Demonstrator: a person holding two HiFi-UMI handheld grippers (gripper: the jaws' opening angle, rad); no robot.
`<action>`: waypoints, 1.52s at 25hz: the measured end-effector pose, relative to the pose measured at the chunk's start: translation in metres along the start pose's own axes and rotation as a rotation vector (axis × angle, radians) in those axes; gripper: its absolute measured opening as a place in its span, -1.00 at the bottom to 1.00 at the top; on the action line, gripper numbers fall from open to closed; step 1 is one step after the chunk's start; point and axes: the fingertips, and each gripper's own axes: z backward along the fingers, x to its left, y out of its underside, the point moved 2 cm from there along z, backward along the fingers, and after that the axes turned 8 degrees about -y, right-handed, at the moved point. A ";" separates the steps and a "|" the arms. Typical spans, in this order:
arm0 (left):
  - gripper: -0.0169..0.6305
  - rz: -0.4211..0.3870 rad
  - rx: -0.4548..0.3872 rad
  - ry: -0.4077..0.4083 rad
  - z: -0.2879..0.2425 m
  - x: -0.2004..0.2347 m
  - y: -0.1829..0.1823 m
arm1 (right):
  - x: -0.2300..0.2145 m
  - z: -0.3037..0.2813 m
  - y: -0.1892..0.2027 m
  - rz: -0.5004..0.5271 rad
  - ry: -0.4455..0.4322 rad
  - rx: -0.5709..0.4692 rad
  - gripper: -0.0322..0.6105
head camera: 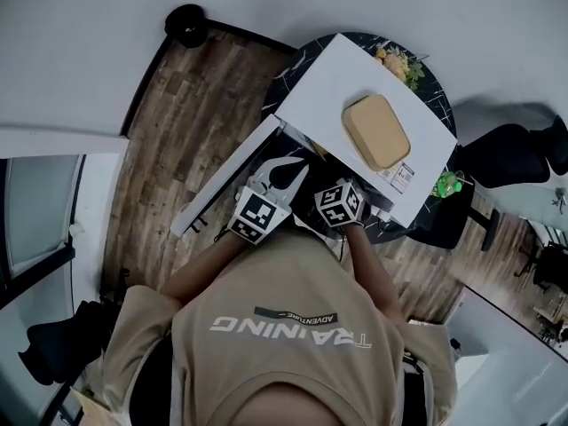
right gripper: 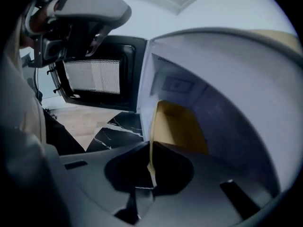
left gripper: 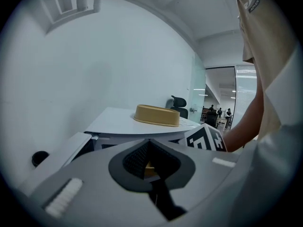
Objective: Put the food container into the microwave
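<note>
The microwave [head camera: 333, 74] sits on a dark table [head camera: 441, 100]. Its door [right gripper: 94, 74] hangs wide open to the side, so the way in is free.

The right gripper [right gripper: 150, 163] has its jaws pressed together on the thin rim of the food container [right gripper: 179, 126]. It holds the rim because that edge is flat and easy to pinch. The food container is tan, and it is already partly inside the microwave, close to the side wall. I think it is held a bit off the floor so it can slide in without bumping.

The left gripper [left gripper: 149, 163] is just beside the right one, at the front of the microwave. Its jaws are together too, with a small tan bit between them. This may be the other edge of the same food container, but the view is too dark to be sure. Two grips would keep it flat so nothing spills.

Another tan box [head camera: 375, 131] rests on top of the microwave, out of the way.

The job looks nearly done; the food container needs to be set down and let go
</note>
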 end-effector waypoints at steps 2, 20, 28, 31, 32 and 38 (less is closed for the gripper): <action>-0.94 0.000 -0.001 -0.008 -0.003 0.001 0.001 | -0.006 -0.007 0.000 -0.007 0.002 0.000 -0.83; -0.94 0.010 0.018 -0.047 -0.004 0.001 0.003 | -0.029 -0.032 0.006 -0.004 0.027 0.011 -0.83; -0.94 0.005 0.025 -0.065 0.016 0.000 0.007 | -0.032 -0.040 0.008 -0.015 0.055 0.017 -0.83; -0.94 -0.001 0.022 -0.075 0.023 0.002 0.006 | -0.032 -0.041 0.005 0.001 0.067 0.017 -0.83; -0.94 -0.003 0.018 -0.076 0.024 0.002 0.006 | -0.031 -0.041 0.005 0.016 0.073 0.020 -0.83; -0.94 -0.021 -0.002 -0.060 0.032 0.001 0.002 | -0.026 -0.025 0.002 0.051 0.159 0.001 -0.59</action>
